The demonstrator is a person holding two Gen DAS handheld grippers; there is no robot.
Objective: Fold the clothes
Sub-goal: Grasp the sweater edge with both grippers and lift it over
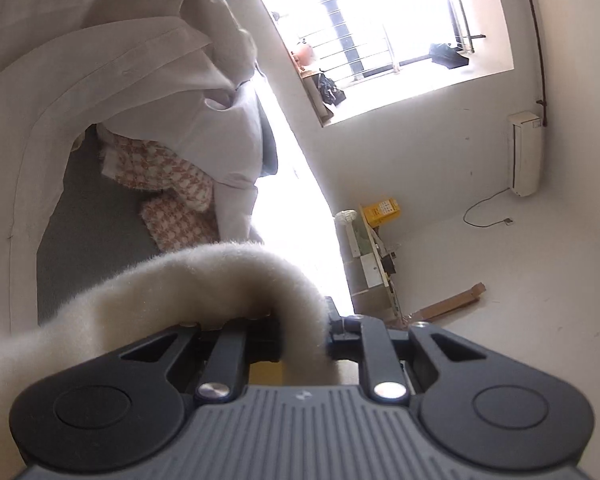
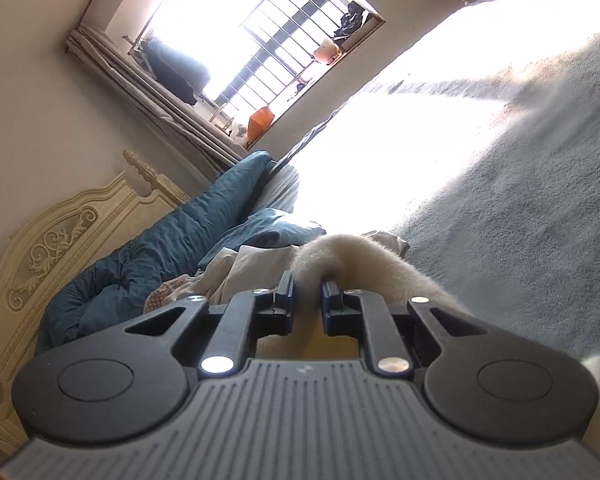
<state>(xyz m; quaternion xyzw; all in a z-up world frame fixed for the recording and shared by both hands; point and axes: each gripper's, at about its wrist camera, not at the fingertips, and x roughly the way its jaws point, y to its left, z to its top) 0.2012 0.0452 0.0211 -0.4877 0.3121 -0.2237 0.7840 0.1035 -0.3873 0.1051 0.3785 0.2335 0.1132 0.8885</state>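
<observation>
A fuzzy cream-white garment [image 1: 204, 280] is pinched in my left gripper [image 1: 300, 328]; its edge arches over the jaws and trails off to the lower left. My right gripper [image 2: 306, 292] is shut on another part of the same fuzzy cream garment [image 2: 352, 256], which bulges up between the fingers and runs off to the right. Both grippers hold the garment lifted above the grey bed cover [image 2: 520, 184]. The rest of the garment is out of view.
A beige shirt [image 1: 120, 60] and a houndstooth-patterned cloth [image 1: 164, 176] lie on the bed. A teal duvet [image 2: 152, 248] is bunched by the carved cream headboard [image 2: 48, 252]. A barred window [image 2: 268, 44] glares bright. A wall unit [image 1: 524, 152] and a cluttered stand [image 1: 372, 248] stand beyond.
</observation>
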